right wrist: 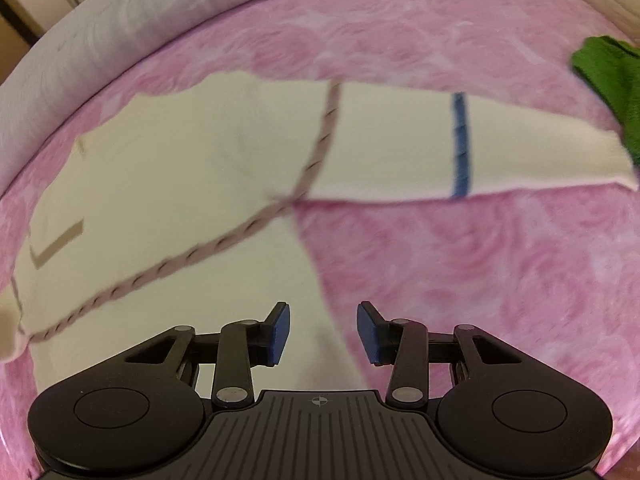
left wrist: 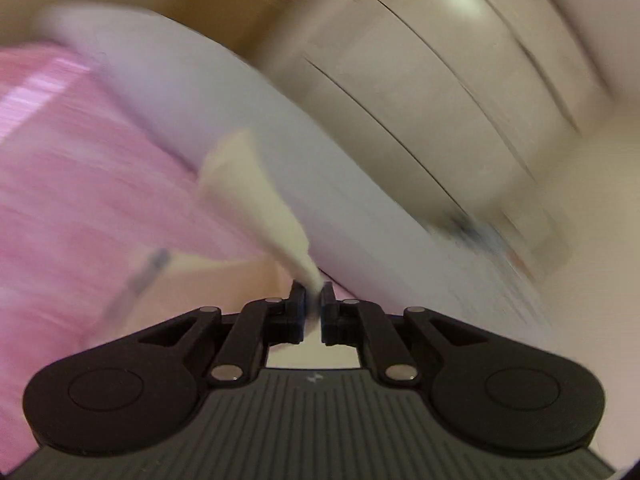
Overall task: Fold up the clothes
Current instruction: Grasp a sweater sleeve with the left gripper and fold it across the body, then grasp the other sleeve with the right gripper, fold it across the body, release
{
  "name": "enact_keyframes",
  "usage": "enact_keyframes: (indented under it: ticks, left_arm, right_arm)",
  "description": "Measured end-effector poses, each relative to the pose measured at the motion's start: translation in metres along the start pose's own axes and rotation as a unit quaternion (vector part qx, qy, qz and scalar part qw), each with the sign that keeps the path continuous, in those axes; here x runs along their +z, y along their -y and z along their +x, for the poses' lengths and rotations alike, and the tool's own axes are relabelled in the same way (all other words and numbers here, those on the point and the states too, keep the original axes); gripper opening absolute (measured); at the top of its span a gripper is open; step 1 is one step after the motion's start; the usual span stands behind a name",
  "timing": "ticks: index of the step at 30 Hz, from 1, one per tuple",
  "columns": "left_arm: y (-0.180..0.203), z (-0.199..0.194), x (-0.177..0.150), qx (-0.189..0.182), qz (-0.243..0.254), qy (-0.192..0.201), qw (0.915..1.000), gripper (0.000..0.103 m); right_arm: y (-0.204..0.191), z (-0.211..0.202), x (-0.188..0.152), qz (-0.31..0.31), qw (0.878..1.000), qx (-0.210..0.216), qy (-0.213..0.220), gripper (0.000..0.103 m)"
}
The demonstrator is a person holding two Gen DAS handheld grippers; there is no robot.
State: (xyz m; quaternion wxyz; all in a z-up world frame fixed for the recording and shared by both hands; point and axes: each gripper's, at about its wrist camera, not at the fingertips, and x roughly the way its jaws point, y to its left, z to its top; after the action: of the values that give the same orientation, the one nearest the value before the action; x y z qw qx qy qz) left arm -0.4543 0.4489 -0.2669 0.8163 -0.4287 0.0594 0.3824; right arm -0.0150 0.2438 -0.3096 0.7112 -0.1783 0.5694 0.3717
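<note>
The left gripper has pinched a corner of the cream sweater lying on the pink bedspread – a fold is starting. The right gripper hangs half open over the hem, holding nothing – it likely needs to close there next

cream sweater | spread flat on pink bedspread | blue-banded sleeve outstretched

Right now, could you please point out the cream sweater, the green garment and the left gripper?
cream sweater (right wrist: 168,184): right wrist view, on its body.
green garment (right wrist: 612,76): right wrist view, on its visible fold.
left gripper (left wrist: 314,300): left wrist view, between fingertips.
</note>
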Motion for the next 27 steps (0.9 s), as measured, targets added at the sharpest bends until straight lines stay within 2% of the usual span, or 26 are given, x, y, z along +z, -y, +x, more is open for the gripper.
enact_keyframes:
  ticks: [1, 2, 5, 8, 13, 18, 23, 27]
  left_arm:
    - [0.019, 0.021, -0.018, -0.024, 0.010, -0.036, 0.9990, 0.015]
    - [0.030, 0.040, -0.038, -0.030, 0.006, -0.070, 0.9971, 0.016]
    - [0.041, 0.076, -0.087, 0.006, 0.000, -0.152, 0.9884, 0.015]
    - [0.031, 0.072, -0.107, 0.035, -0.003, -0.184, 0.9823, 0.016]
    - [-0.003, 0.030, -0.094, 0.120, 0.013, -0.175, 0.9771, 0.016]
    - [-0.039, 0.004, -0.063, 0.184, 0.019, -0.153, 0.9707, 0.016]
    - [-0.064, -0.002, -0.036, 0.201, 0.002, -0.130, 0.9710, 0.016]
    - [-0.084, 0.002, -0.025, 0.199, -0.022, -0.121, 0.9723, 0.016]
  right_arm:
    - [0.005, -0.001, 0.004, 0.005, 1.000, 0.001, 0.004, 0.042]
    - [0.008, -0.002, 0.007, 0.010, 1.000, 0.001, 0.008, 0.042]
    - [0.015, -0.003, 0.016, 0.018, 1.000, 0.006, 0.014, 0.042]
    - [0.015, -0.001, 0.020, 0.014, 1.000, 0.017, 0.018, 0.043]
    - [0.004, 0.021, 0.022, 0.019, 0.997, 0.070, 0.003, 0.042]
    - [-0.034, 0.056, 0.026, 0.033, 0.985, 0.169, -0.016, 0.042]
    - [-0.069, 0.108, 0.034, 0.096, 0.964, 0.247, -0.034, 0.042]
    - [-0.085, 0.145, 0.041, 0.144, 0.957, 0.251, -0.034, 0.042]
